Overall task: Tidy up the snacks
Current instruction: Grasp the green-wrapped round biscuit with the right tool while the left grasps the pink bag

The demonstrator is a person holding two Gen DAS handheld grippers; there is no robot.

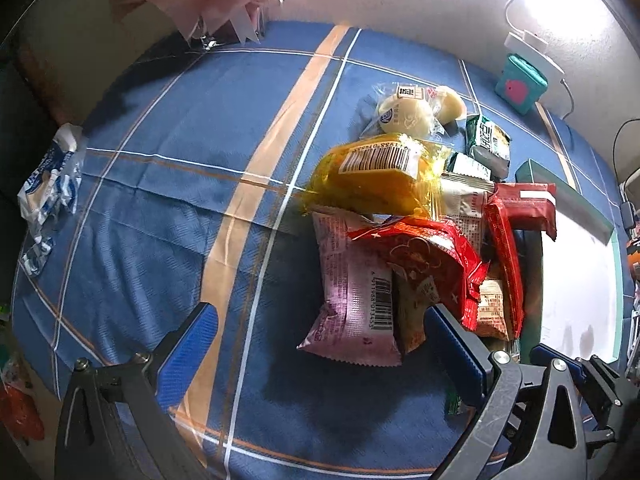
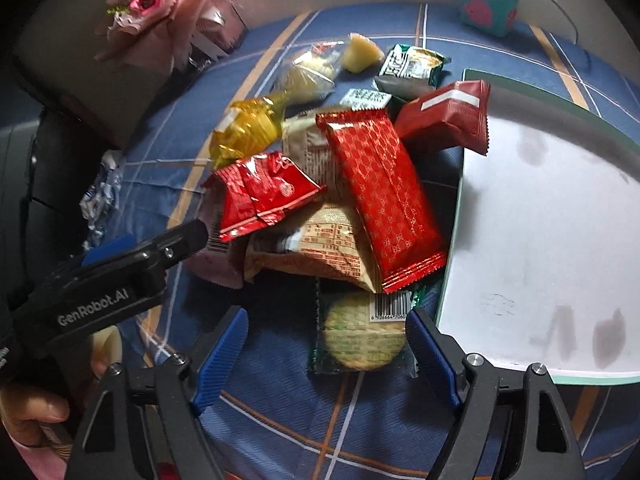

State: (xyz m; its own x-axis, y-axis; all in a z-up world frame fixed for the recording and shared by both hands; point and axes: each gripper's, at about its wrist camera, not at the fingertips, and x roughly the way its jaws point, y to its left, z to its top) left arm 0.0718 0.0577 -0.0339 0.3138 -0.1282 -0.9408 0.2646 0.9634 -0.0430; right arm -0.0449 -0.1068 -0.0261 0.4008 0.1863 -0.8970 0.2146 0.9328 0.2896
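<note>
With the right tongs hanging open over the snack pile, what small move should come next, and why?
Probably lower the right tongs and close on the round cracker packet in clear green-edged wrapping: it lies between the open blue pads, nearest, beside the white green-rimmed tray.

Three red snack packets (image 2: 384, 196), one yellow packet (image 2: 248, 130), one pink packet (image 1: 352, 284), perhaps two green packets (image 2: 412, 66).

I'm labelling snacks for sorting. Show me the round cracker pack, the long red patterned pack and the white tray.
round cracker pack (image 2: 362, 336): right wrist view, cracker face.
long red patterned pack (image 2: 384, 196): right wrist view, wrapper middle.
white tray (image 2: 560, 240): right wrist view, bare floor.
</note>
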